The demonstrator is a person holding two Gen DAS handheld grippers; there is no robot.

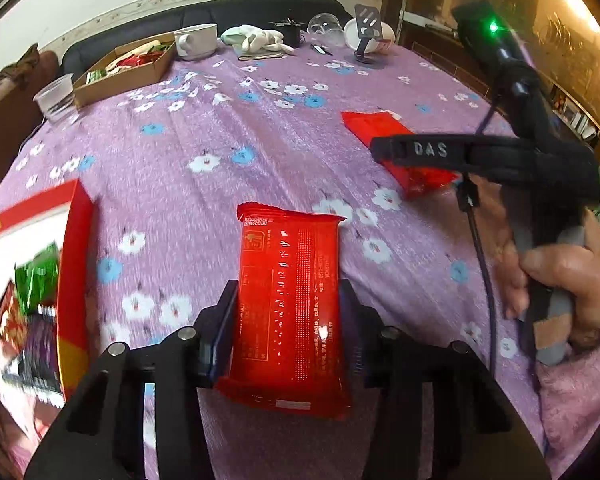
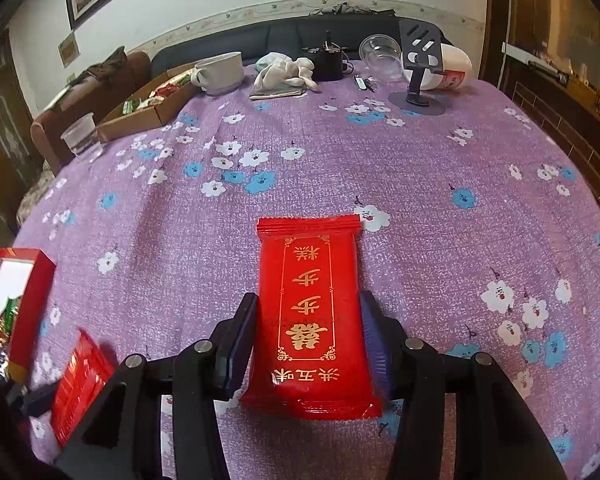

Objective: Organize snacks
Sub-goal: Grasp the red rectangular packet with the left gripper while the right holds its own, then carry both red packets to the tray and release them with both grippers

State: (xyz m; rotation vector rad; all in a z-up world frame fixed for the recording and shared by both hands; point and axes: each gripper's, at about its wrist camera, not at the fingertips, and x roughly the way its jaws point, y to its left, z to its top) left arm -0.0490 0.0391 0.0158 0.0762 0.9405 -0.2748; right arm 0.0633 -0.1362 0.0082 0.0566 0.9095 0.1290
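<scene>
**Gripping Two Red Packets Above the Cloth**

Holding a glossy red foil snack packet lengthwise, the left gripper clamps it; the right gripper pinches a matching gold-lettered packet. An open red cardboard box (already holding snacks) waits left. Slick wrappers could slip out over the purple floral tablecloth.

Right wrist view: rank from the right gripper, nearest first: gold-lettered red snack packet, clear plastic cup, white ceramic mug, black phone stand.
1. Gold-lettered red snack packet: between the right gripper's fingers.
2. Clear plastic cup: far left table edge.
3. White ceramic mug and black phone stand: far end, left and right; too close to call.
</scene>
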